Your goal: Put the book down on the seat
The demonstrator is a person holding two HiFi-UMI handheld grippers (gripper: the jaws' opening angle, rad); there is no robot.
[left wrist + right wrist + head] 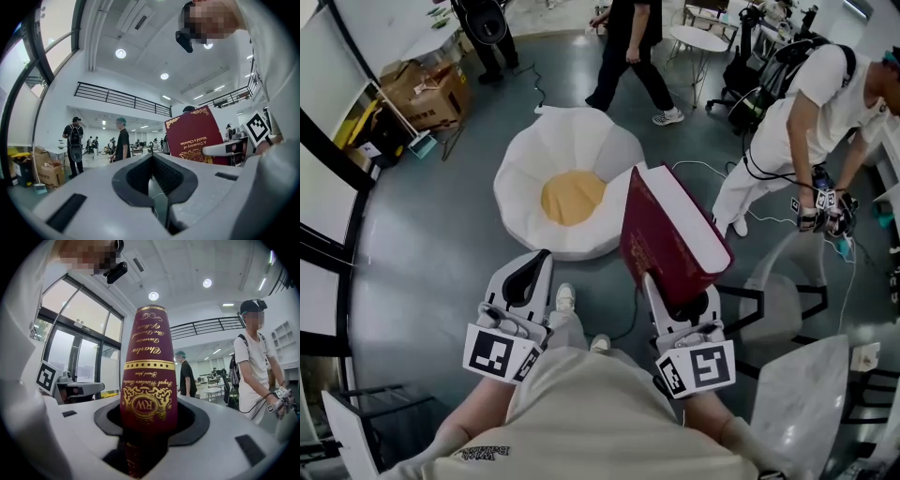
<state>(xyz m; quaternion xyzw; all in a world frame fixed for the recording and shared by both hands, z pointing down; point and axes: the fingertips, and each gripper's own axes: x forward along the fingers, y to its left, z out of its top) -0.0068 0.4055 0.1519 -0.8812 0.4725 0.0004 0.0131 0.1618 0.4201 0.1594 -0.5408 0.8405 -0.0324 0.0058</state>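
**Clamped and held aloft**

Closest to the head camera: beige shirt front (pixel 581 412) of the person, with two hand-held grippers just beyond it, each carrying a black-and-white marker cube.

Right hand-held gripper (pixel 673 298): closed on the lower end of a thick maroon hardback book with gold ornament (pixel 149 366). Dark pads pressed on both covers, spine turned toward that gripper's own camera. Seen from the head view, tilted up and away, with the white page block along its right edge.

Book up in the air over the dark grey floor (pixel 441 244), not touching it. Just beside the book in that view, lower down on the floor: the seat, a round white cushion with a yellow centre (pixel 525 169). Upper left corner of the book overlapping its right rim in the picture.

Left hand-held gripper (pixel 534 267): jaws drawn together, nothing between them. Level with the other gripper, left of the book and apart from it.

Farther off: brown cardboard boxes (pixel 427 94) at upper left, a round white table (pixel 698 39) at the top, a person in black (pixel 628 47) mid-stride, a person in a white T-shirt (pixel 806 122) bent forward at right.
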